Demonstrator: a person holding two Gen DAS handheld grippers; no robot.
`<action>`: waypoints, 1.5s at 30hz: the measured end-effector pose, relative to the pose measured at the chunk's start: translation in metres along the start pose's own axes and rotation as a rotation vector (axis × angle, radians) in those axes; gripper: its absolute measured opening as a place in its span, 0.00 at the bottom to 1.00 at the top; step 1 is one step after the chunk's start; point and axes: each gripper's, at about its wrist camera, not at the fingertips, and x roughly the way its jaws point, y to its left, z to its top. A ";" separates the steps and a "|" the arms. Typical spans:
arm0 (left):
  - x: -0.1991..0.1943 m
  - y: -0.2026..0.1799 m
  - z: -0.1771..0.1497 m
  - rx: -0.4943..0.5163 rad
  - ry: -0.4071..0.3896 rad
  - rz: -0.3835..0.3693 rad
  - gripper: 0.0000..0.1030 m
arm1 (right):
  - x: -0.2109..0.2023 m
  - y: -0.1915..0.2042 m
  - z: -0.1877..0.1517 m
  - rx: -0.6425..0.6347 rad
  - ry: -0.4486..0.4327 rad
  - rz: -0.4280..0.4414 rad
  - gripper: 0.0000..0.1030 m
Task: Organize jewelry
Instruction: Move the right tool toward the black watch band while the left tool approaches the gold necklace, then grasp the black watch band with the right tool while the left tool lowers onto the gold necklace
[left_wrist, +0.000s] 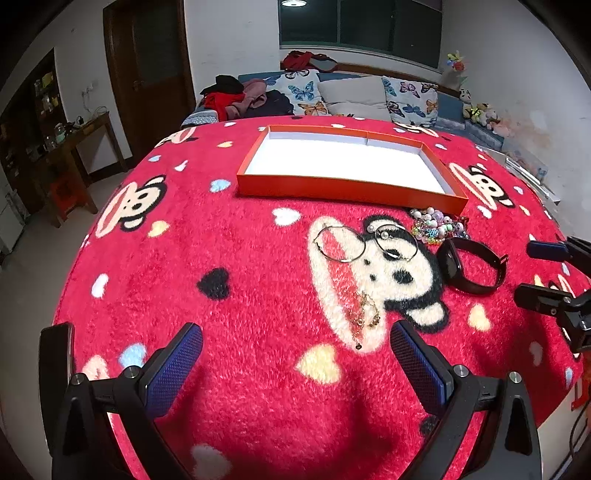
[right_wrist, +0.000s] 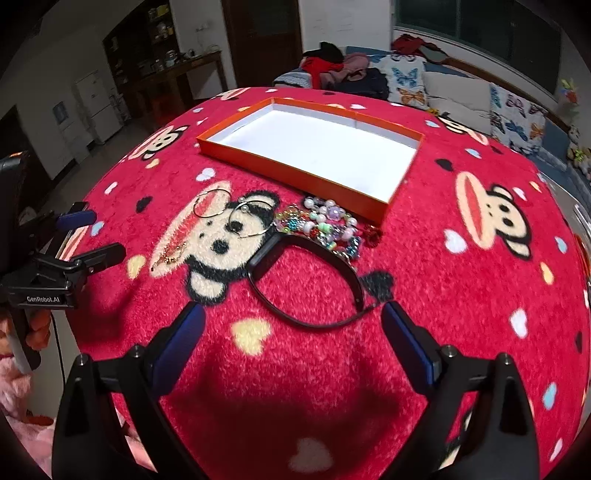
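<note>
An orange tray (left_wrist: 347, 190) (right_wrist: 295, 171) with a white inside lies empty on the red blanket. In front of it rest two thin hoop earrings (left_wrist: 341, 245) (right_wrist: 214, 203), a pile of coloured bead bracelets (left_wrist: 437, 225) (right_wrist: 325, 225), a black wristband (left_wrist: 471, 266) (right_wrist: 306, 280) and a small gold chain (left_wrist: 364, 314) (right_wrist: 171, 254). My left gripper (left_wrist: 295, 354) (right_wrist: 90, 236) hovers open just before the gold chain. My right gripper (right_wrist: 291, 332) (left_wrist: 543, 273) stands open just short of the wristband. Neither holds anything.
The fuzzy red monkey-print blanket (left_wrist: 240, 295) covers the whole table. A sofa with butterfly cushions (left_wrist: 303, 92) and clothes stands behind it. A dark wooden side table (left_wrist: 74, 147) is at the far left. A person's hand (right_wrist: 35, 328) grips the left tool's handle.
</note>
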 end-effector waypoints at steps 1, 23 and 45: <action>0.000 0.000 0.001 0.003 -0.003 -0.002 1.00 | 0.002 0.000 0.002 -0.012 0.002 0.005 0.93; 0.022 0.005 0.025 0.039 0.011 -0.077 0.98 | 0.062 -0.014 0.019 -0.161 0.143 0.072 0.90; 0.039 -0.020 0.002 0.138 0.075 -0.285 0.56 | 0.054 0.005 0.006 -0.180 0.167 0.129 0.80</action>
